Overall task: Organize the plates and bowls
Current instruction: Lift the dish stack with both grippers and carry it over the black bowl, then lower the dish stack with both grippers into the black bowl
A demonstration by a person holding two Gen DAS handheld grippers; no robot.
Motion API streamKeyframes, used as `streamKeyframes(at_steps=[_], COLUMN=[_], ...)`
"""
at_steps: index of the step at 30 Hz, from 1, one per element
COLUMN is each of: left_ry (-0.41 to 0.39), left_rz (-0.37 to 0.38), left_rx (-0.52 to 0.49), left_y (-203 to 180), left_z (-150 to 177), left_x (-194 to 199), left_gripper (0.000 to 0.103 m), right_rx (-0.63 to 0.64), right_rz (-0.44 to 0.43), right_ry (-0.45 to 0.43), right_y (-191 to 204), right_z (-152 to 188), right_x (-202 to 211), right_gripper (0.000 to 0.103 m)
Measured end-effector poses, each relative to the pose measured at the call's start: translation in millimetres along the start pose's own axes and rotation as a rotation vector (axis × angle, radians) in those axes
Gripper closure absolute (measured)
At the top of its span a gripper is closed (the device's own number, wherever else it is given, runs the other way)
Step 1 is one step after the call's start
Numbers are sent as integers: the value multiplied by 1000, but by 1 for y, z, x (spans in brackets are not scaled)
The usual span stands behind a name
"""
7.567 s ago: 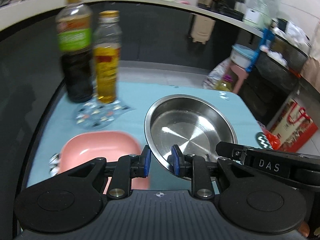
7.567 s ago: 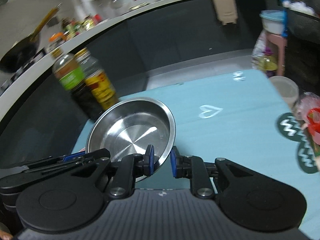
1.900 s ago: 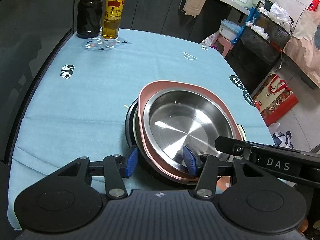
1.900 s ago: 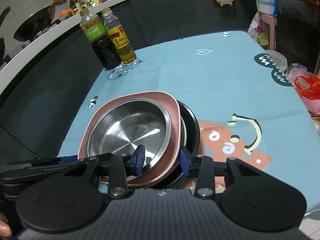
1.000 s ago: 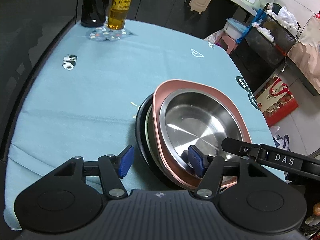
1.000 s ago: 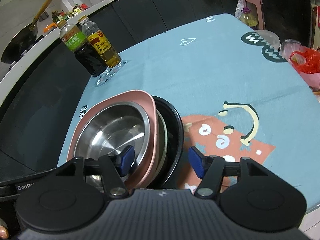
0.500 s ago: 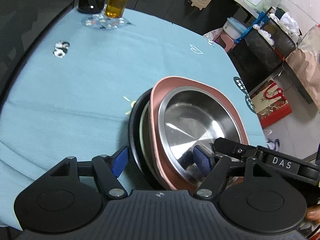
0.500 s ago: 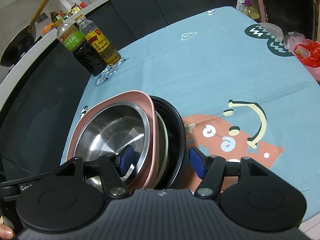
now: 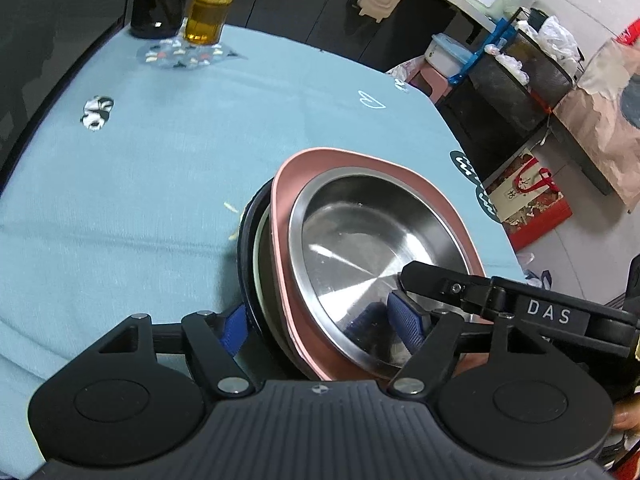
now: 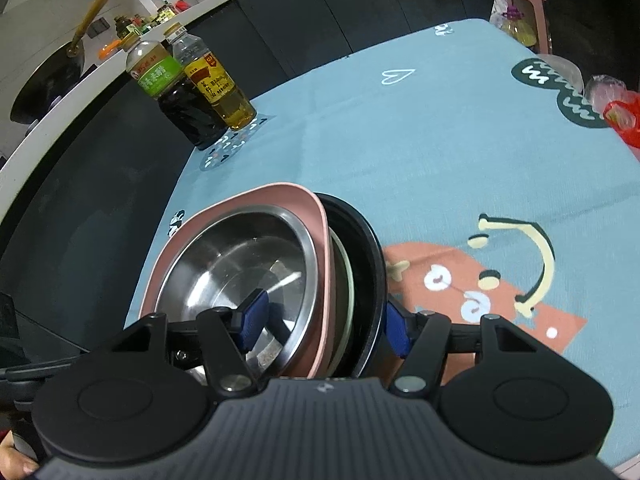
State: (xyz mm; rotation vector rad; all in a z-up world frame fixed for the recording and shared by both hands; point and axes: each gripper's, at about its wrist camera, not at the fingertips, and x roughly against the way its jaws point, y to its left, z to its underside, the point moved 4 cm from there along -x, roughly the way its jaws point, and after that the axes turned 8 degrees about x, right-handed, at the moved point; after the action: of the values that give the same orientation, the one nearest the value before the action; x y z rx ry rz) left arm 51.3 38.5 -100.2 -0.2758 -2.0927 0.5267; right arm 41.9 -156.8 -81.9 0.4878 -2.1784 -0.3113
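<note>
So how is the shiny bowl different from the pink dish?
The steel bowl is round and mirror-shiny; the pink dish has a squarish shape with rounded corners and a dull finish. The steel bowl is smaller and sits inside the pink dish, which shows as a rim around it. The steel bowl is on top; the pink dish rests on a black dish below. Both are empty and in the same stack.

a table [image 10: 440,152] in a blue cloth is carrying two bottles [image 10: 192,92] at the far left and stacked dishes [image 10: 362,264] near.
</note>
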Motion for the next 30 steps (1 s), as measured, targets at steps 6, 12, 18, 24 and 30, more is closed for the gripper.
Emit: streamKeyframes(at_steps=[6, 12, 18, 24, 30], left_ry=[-16, -30, -50, -52, -67], left_rz=[-8, -4, 5, 8, 12], left_rx=[-24, -33, -37, -36, -44], left_y=[-1, 0, 0, -2, -6], left_z=[-4, -9, -13, -20, -31], left_x=[1, 0, 1, -1, -1], left_gripper=[35, 36, 36, 36, 36], right_rx=[14, 31, 46, 43, 47], right_rz=[7, 13, 16, 23, 23], right_ry=[-7, -11, -26, -26, -29], right_y=[1, 3, 5, 4, 4], right_z=[-2, -8, -13, -18, -28], right_x=[-1, -4, -4, -5, -6], right_gripper=[43, 44, 44, 44, 44])
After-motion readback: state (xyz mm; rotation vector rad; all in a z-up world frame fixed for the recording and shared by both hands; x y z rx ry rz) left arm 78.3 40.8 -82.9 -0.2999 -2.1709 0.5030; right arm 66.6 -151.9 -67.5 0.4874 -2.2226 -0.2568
